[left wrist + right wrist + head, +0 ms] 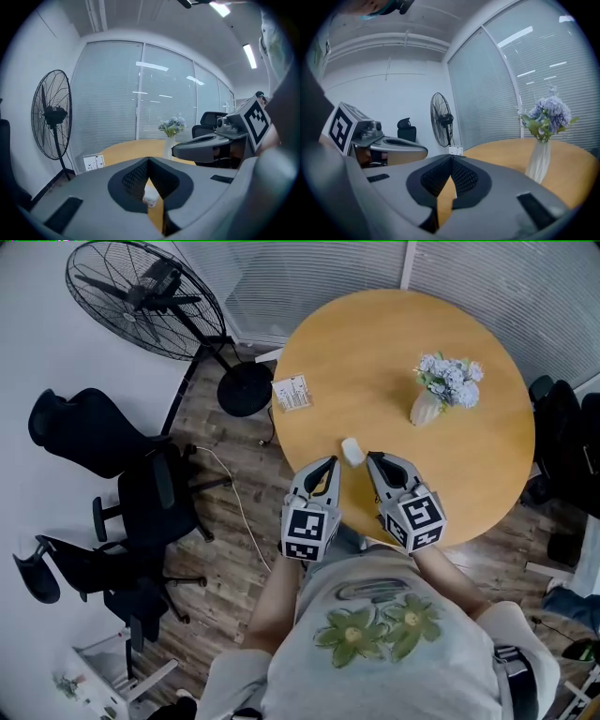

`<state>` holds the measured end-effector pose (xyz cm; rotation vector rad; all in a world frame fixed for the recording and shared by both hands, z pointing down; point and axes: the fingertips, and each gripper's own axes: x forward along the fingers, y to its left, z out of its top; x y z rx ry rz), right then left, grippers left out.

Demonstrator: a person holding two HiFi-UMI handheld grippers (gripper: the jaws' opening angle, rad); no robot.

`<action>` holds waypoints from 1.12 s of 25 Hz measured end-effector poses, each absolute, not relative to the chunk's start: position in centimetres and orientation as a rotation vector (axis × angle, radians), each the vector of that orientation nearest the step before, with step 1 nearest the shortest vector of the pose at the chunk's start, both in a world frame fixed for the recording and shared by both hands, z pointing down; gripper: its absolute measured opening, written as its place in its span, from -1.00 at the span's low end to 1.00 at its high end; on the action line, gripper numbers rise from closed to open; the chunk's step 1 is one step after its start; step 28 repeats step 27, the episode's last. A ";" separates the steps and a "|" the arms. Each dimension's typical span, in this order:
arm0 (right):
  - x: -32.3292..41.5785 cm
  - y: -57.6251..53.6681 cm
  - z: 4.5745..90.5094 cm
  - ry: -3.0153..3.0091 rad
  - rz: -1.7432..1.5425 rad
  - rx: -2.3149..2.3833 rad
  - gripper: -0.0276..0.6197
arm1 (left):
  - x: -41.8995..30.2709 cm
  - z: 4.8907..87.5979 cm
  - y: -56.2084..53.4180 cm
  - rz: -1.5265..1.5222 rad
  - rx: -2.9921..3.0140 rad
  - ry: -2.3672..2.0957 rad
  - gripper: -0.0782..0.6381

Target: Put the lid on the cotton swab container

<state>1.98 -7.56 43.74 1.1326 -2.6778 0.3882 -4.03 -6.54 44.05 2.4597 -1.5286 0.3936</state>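
Observation:
A small white cotton swab container [352, 451] stands on the round wooden table [394, 334] near its front edge. From here I cannot make out a separate lid. My left gripper [329, 462] sits just left of the container and my right gripper [371, 457] just right of it, both tips close to it. Each is shut with nothing between the jaws. In the left gripper view the jaws [149, 160] meet at the tip, and a bit of the white container [150, 198] shows through the gap below. The right gripper [451, 159] likewise has its jaws touching.
A white vase of pale blue flowers [441, 385] stands at the table's right. A white card [292, 392] lies at its left edge. A black floor fan [150, 301] and black office chairs [122, 484] stand left of the table, on the wooden floor.

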 end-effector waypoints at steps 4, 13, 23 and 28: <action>2.0 -6.3 42.9 -2.687 0.364 1.135 -0.92 | -3.5 43.5 -5.3 0.371 2.455 -1.521 -0.78; 2.8 -4.7 42.6 -2.680 0.359 1.156 -0.92 | -2.6 43.5 -3.7 0.382 2.453 -1.519 -0.78; 3.7 -3.4 42.5 -2.672 0.353 1.159 -0.92 | -2.6 43.6 -2.8 0.407 2.414 -1.563 -0.78; 3.7 -2.9 42.4 -2.672 0.352 1.150 -0.92 | -2.1 43.7 -2.3 0.413 2.424 -1.545 -0.78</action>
